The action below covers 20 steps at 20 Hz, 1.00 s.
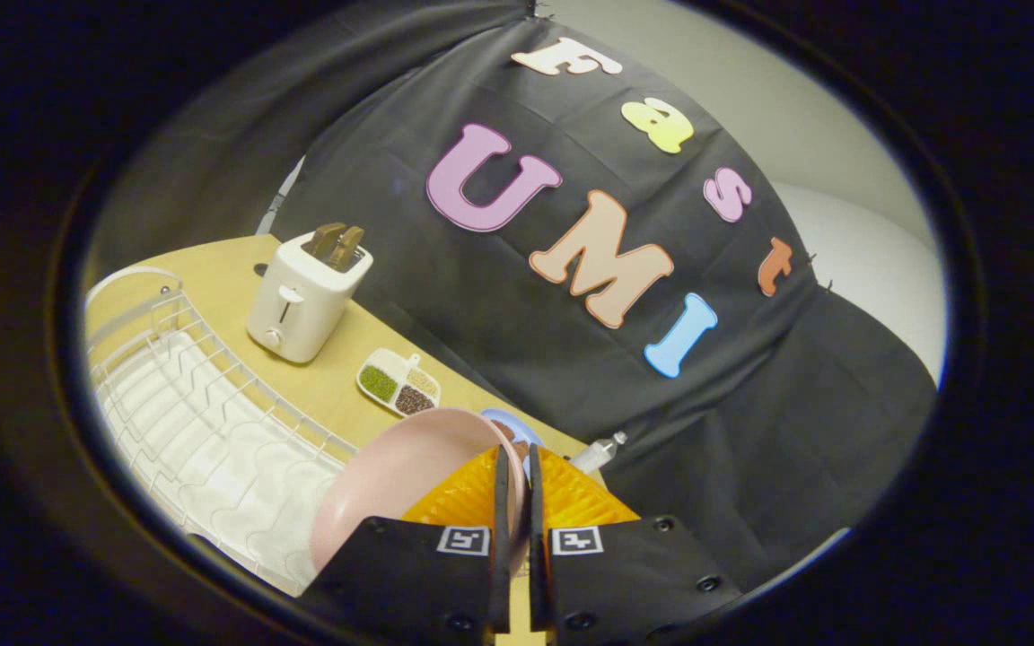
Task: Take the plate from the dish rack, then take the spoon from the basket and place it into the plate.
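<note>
Wooden surface (221,278) carries a white toaster (306,301), a divided dish of seeds (398,384) and the white wire dish rack (203,422). My claw (518,489) is nearly closed, pinching the pink plate (409,475) by its rim, clear of the rack. Risk I see: the thin edge grip lets the tilted plate swing or slip. Basket and spoon I can't make out.

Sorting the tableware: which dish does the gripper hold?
The pink plate, its rim clamped between the gripper fingers; the small divided dish sits untouched near the toaster.
</note>
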Tool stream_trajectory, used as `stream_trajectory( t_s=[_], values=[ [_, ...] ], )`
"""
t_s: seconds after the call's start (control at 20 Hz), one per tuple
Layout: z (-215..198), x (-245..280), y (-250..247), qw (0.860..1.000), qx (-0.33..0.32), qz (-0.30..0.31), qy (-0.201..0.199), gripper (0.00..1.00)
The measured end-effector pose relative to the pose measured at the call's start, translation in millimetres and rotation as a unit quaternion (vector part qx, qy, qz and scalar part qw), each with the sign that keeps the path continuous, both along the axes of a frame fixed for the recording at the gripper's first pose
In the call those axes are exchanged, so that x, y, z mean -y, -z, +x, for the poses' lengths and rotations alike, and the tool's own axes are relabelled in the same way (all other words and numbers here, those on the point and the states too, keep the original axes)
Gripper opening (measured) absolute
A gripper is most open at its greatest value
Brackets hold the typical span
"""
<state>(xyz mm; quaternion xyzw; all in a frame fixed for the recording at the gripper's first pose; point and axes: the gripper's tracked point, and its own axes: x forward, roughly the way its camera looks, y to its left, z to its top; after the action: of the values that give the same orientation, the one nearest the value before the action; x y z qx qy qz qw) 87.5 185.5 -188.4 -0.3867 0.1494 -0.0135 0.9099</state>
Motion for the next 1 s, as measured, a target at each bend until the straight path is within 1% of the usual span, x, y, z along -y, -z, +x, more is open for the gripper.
stream_trajectory(
  t_s=[0.2,0.4,0.75,1.0],
  values=[
    [2,9,-20,1.000,0.007,0.012,-0.001,0.11],
    [-7,27,-37,1.000,0.008,0.029,0.001,0.11],
    [-36,81,-65,0.996,0.006,0.084,0.013,0.11],
    [-59,128,-73,0.992,-0.006,0.125,0.025,0.11]
  ],
)
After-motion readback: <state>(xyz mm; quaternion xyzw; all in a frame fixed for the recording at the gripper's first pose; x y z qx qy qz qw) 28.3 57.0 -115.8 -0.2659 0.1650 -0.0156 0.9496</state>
